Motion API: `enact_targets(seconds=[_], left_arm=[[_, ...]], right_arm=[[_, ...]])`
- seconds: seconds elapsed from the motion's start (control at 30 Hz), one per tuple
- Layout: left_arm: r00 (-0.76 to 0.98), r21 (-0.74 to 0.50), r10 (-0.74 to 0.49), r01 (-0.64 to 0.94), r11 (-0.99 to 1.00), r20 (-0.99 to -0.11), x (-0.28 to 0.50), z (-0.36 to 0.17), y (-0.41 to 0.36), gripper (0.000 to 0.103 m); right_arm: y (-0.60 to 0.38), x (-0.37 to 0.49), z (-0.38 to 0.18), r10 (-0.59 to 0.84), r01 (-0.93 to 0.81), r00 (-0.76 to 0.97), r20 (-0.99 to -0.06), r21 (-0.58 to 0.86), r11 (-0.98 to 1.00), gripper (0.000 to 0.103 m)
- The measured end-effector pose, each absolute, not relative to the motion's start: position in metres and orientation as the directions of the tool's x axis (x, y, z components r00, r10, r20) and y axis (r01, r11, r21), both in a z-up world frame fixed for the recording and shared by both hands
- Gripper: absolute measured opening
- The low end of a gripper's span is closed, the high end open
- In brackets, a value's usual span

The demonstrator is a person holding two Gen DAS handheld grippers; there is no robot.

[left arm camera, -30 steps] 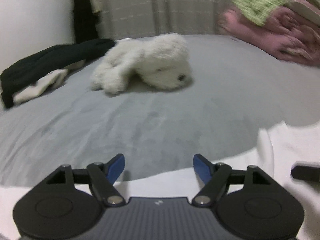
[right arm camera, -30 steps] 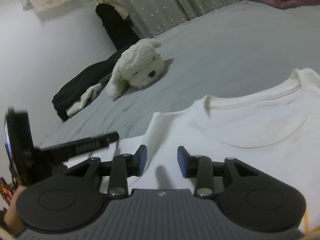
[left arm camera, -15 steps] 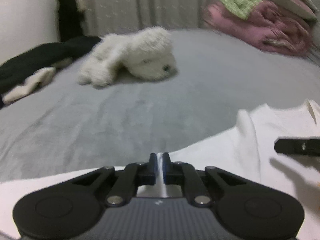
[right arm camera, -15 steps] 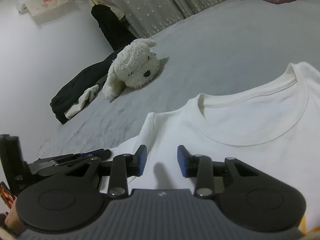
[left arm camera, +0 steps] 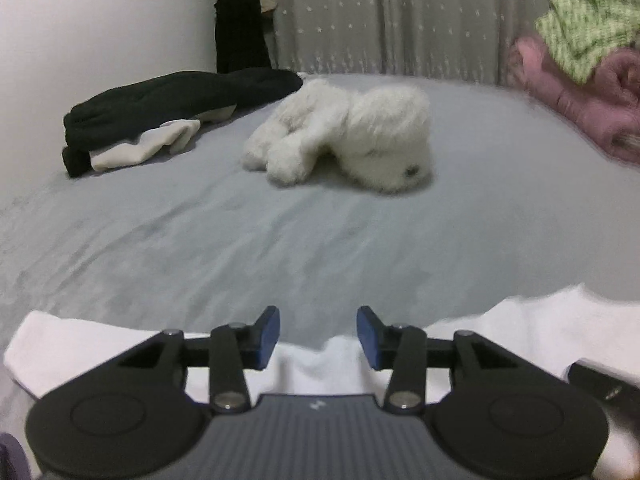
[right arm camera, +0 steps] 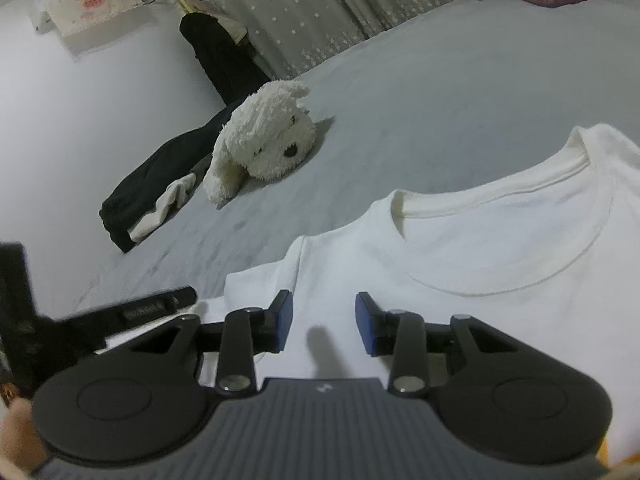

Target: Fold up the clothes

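Observation:
A white T-shirt [right arm camera: 480, 248] lies flat on the grey bed, its round collar toward the far side. Its sleeve [left arm camera: 72, 344] spreads out at the lower left of the left wrist view. My left gripper [left arm camera: 318, 338] stands open just above the sleeve's upper edge, nothing between its blue pads. My right gripper [right arm camera: 323, 326] is open too, hovering over the shirt's shoulder area near the sleeve seam. The left gripper's black body [right arm camera: 120, 312] shows at the left of the right wrist view.
A white plush dog [left arm camera: 352, 136] lies mid-bed. Beyond it sits a black garment with a white sock [left arm camera: 160, 116]. Pink bedding under a green checked cloth [left arm camera: 588, 80] is piled at the far right. A curtain [left arm camera: 400, 20] and a wall back the bed.
My left gripper was open, shut on the sleeve's edge half a second ago, and now stands open again, swung left. The right gripper stayed open, barely moving.

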State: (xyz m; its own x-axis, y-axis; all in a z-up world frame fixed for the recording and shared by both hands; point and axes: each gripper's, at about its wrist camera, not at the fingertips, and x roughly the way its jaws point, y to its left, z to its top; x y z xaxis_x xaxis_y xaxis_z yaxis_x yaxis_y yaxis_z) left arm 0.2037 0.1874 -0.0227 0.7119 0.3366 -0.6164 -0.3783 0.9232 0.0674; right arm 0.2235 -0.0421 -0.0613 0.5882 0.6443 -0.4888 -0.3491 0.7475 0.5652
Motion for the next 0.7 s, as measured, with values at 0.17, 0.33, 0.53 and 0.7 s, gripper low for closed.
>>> enact_targets(seconds=[0.17,0.33,0.53,0.7], left_arm=[[0.763,-0.051,0.267,-0.365,0.930,-0.589,0.209,-0.029,0.159,0.059],[0.810,-0.168,0.201,-0.343,0.924,-0.550,0.215,-0.035,0.130,0.063],[0.861,-0.265,0.136,-0.296,0.918,-0.490,0.221,-0.064,0.104,0.062],[0.862,-0.324,0.113,-0.303,0.896,-0.494,0.227,-0.079,0.109,0.058]], right_arm=[[-0.052,0.222,-0.051,0.604,-0.318,0.625,-0.495,0.546,0.775,0.047],[-0.071,0.220,-0.038,0.543,-0.288,0.689,-0.480,0.506,0.813,0.050],[-0.101,0.227,-0.041,0.465,-0.202,0.740,-0.486,0.498,0.843,0.051],[-0.115,0.228,-0.043,0.309,-0.123,0.789,-0.531,0.357,0.926,0.030]])
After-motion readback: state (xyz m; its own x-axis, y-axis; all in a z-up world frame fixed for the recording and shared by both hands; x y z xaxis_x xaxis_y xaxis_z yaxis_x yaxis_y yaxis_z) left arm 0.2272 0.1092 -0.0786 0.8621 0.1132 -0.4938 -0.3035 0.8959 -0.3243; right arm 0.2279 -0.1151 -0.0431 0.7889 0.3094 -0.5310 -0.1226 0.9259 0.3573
